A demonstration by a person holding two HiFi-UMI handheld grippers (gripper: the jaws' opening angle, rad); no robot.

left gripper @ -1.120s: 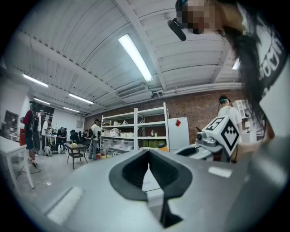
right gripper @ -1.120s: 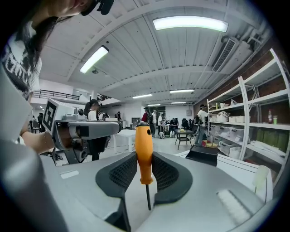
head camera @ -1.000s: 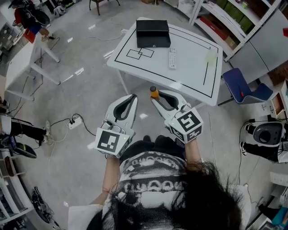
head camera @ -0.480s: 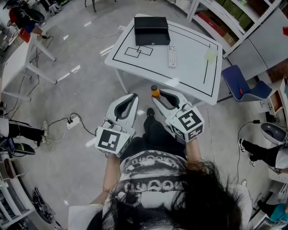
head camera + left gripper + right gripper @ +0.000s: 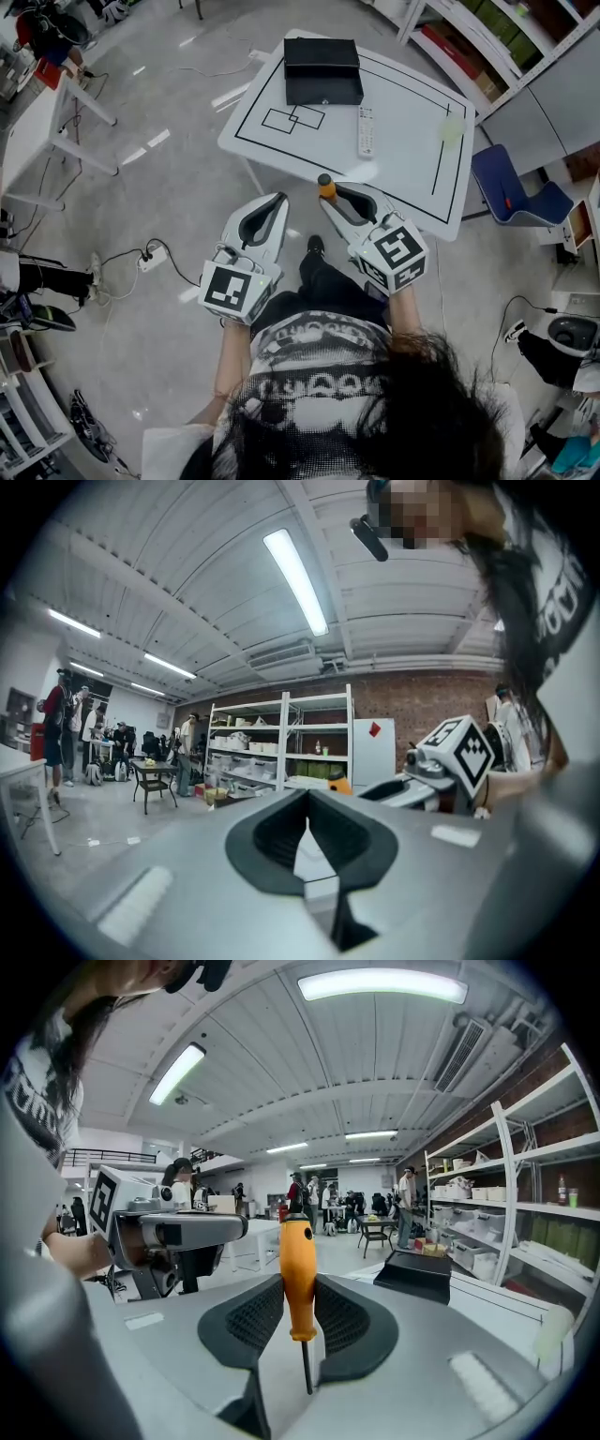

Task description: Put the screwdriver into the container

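Note:
My right gripper (image 5: 329, 195) (image 5: 298, 1290) is shut on an orange-handled screwdriver (image 5: 325, 187) (image 5: 298, 1258). The handle stands upright between the pads and its thin shaft (image 5: 306, 1363) points back toward the gripper body. The black box-shaped container (image 5: 322, 70) (image 5: 414, 1277) sits at the far left corner of the white table (image 5: 403, 141), well ahead of both grippers. My left gripper (image 5: 279, 200) (image 5: 306, 799) is held beside the right one, over the floor short of the table, shut with nothing in it. The left gripper view also catches the screwdriver (image 5: 339, 786).
A white remote control (image 5: 366, 129) lies mid-table, right of a drawn rectangle outline. A blue chair (image 5: 517, 187) stands right of the table and shelving (image 5: 487, 47) behind it. A power strip with cable (image 5: 155, 255) lies on the floor at left, near another white table (image 5: 47, 122).
The person has stepped forward, so the table edge now lies closer to the gripper tips. Both grippers keep the same posture, and the screwdriver stays held.

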